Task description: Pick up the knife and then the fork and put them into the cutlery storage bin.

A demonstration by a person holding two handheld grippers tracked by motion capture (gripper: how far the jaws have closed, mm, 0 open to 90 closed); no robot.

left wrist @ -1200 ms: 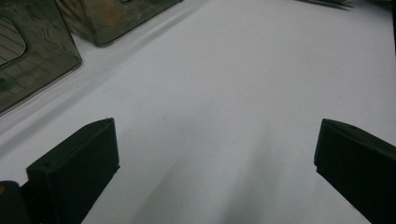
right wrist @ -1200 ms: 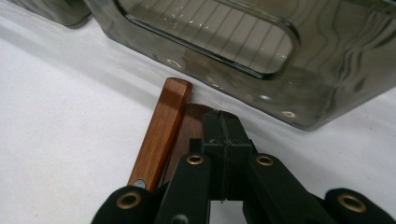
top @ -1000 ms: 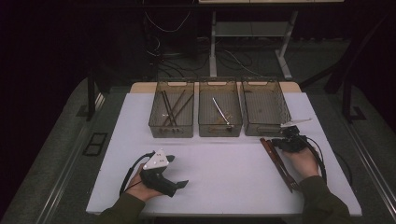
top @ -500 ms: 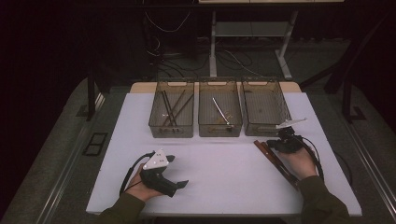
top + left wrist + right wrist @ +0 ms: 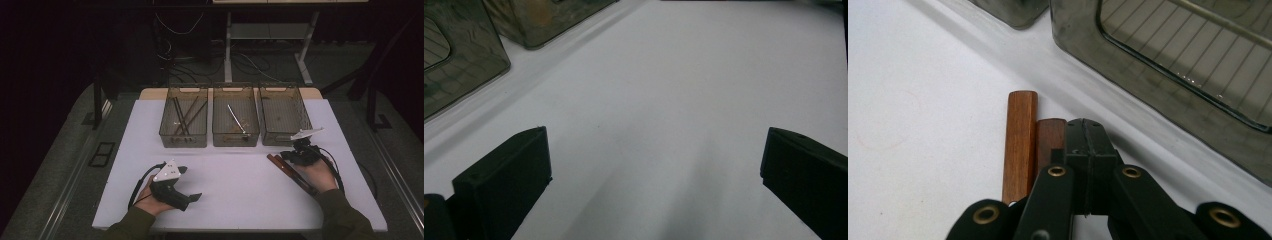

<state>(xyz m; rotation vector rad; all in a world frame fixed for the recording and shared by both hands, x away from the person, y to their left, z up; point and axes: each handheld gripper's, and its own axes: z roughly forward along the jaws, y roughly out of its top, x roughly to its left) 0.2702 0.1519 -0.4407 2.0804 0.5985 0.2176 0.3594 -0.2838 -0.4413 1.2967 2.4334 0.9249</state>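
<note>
Two wooden-handled tools [image 5: 294, 176] lie side by side on the white table, at the right, pointing toward the trays. In the right gripper view their brown handle ends [image 5: 1019, 142] sit just left of my right gripper [image 5: 1088, 137]. Its jaws are pressed together with nothing visible between them, low over the table beside the nearer handle. In the high view my right gripper [image 5: 289, 156] is at the far end of the tools. My left gripper [image 5: 190, 184] rests at the front left, and its jaws [image 5: 651, 165] stand wide open over bare table.
Three smoky clear trays stand in a row at the back: the left tray [image 5: 183, 145] holds dark sticks, the middle tray [image 5: 235, 145] a metal tool, and the right tray [image 5: 282, 144] is close ahead of my right gripper. White table [image 5: 240, 200] lies between the hands.
My right hand and gripper have drifted slightly left along the tools. The left gripper has stayed where it was.
</note>
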